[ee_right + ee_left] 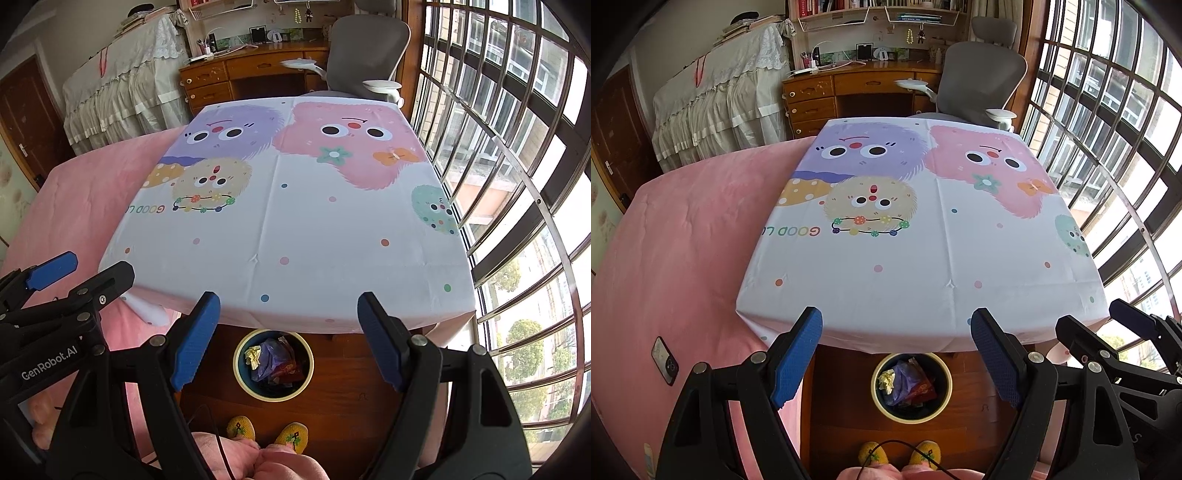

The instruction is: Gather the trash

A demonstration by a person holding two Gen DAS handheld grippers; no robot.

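both tools [897,326] [289,308] gape above bin [911,415] holding wrappers [905,384].

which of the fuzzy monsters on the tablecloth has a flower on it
The pink monster, far right of the cloth: a green flower sits below its eyes. The others have none.

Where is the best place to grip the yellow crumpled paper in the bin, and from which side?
Probably from straight above: the yellow crumpled paper lies on top, against the bin's left wall, so that wall blocks side access. Pinch its raised crumpled folds with open tongs.
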